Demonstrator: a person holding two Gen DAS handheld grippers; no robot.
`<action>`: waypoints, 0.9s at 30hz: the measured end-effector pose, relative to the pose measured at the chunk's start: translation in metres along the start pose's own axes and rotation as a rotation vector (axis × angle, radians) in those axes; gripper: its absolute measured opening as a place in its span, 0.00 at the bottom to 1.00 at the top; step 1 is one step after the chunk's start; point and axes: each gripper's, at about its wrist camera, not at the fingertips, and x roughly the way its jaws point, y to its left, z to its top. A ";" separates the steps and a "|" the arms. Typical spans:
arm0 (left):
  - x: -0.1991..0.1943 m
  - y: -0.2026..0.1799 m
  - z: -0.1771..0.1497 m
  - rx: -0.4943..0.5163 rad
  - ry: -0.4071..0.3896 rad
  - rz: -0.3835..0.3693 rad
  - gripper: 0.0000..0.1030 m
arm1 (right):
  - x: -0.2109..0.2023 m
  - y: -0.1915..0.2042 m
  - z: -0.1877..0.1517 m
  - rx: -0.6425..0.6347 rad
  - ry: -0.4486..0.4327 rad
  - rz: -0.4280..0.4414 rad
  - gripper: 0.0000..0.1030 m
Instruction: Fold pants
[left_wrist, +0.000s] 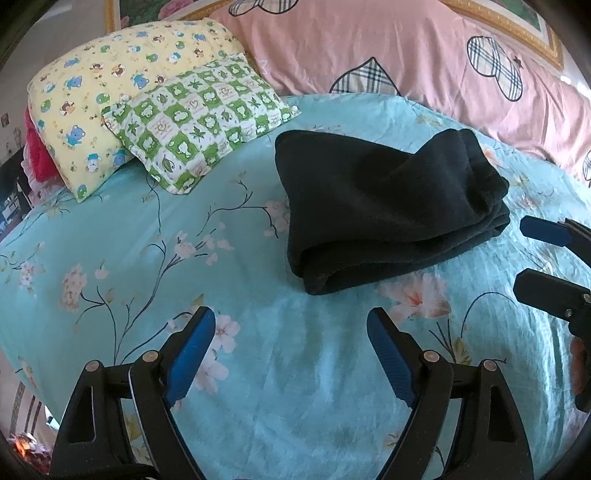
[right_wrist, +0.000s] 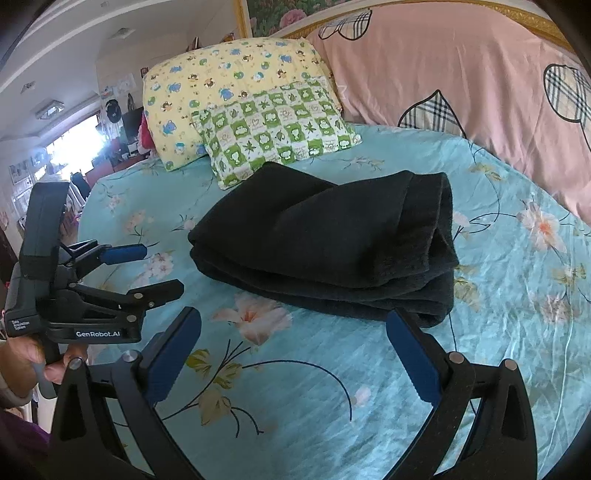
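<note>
The black pants (left_wrist: 388, 214) lie folded in a thick bundle on the turquoise floral bedsheet (left_wrist: 258, 369). They also show in the right wrist view (right_wrist: 332, 247). My left gripper (left_wrist: 291, 328) is open and empty, hovering over the sheet just in front of the bundle. It shows at the left of the right wrist view (right_wrist: 162, 269). My right gripper (right_wrist: 295, 325) is open and empty, its right finger close to the bundle's near edge. Its fingertips show at the right edge of the left wrist view (left_wrist: 524, 254).
A green checked pillow (left_wrist: 199, 122) and a yellow cartoon pillow (left_wrist: 110, 92) lie behind the pants on the left. A pink quilt (left_wrist: 424, 55) runs along the headboard. The bed's left edge drops off towards a cluttered room (right_wrist: 74, 147).
</note>
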 end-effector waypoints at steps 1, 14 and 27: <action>0.001 0.000 0.000 0.000 0.001 0.000 0.82 | 0.001 0.000 0.000 0.000 0.001 0.001 0.97; 0.009 -0.001 0.002 0.003 0.012 -0.002 0.83 | 0.011 -0.001 0.001 0.000 0.007 0.014 0.98; 0.013 -0.003 0.006 -0.005 0.014 -0.009 0.83 | 0.014 -0.007 0.001 0.009 0.002 0.013 0.98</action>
